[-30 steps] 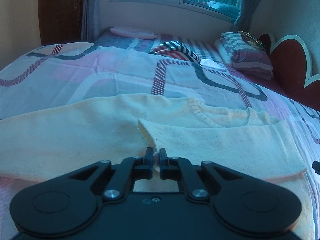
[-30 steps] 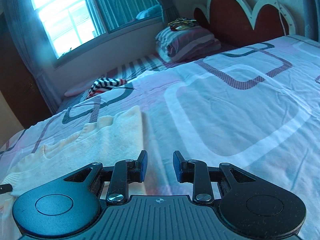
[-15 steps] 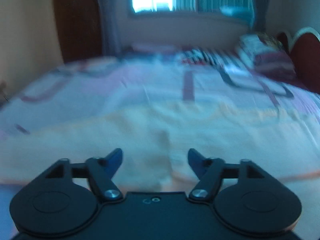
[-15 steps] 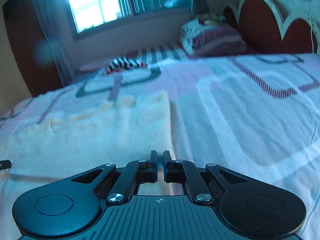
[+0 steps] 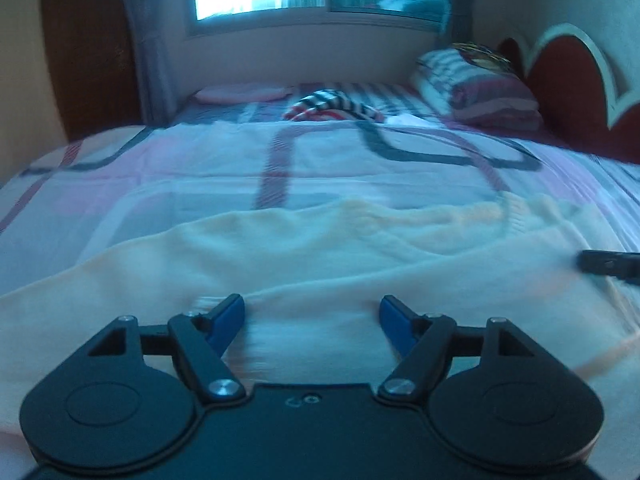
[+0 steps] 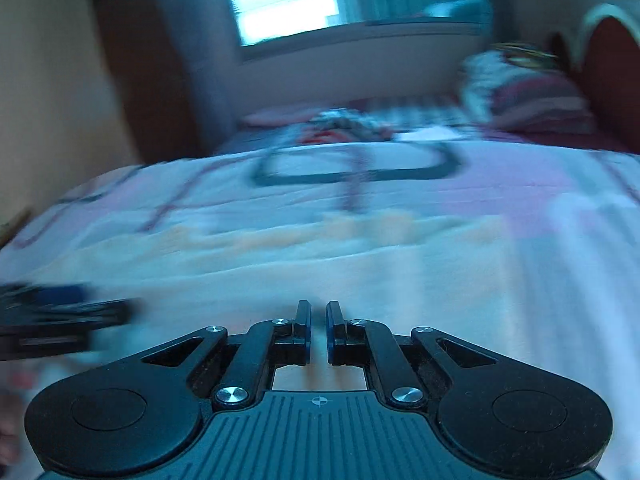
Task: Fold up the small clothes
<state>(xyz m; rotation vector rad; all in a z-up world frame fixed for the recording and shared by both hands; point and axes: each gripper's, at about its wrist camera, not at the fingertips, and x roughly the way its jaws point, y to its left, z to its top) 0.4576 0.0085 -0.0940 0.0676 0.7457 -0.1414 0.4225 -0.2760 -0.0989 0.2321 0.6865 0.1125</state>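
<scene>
Well, striped garment (image 5: 332, 106) & pillow (image 5: 480, 92) beyond cream sweater (image 5: 280, 256); bedspread (image 5: 200, 168) beneath.

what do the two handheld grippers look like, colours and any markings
Both the left gripper and the right gripper are matte black with two round lobes, silver screws and blue-padded jaws. The right one has a ribbed body with a small crosshair mark.

Left gripper (image 5: 312, 314) spread wide, right gripper (image 6: 318, 320) pinched closed.

Cream sweater (image 6: 360, 264) smeared by blur, striped garment (image 6: 344, 120) unreadable, left hand-held gripper (image 6: 60, 320) edge-cropped
</scene>
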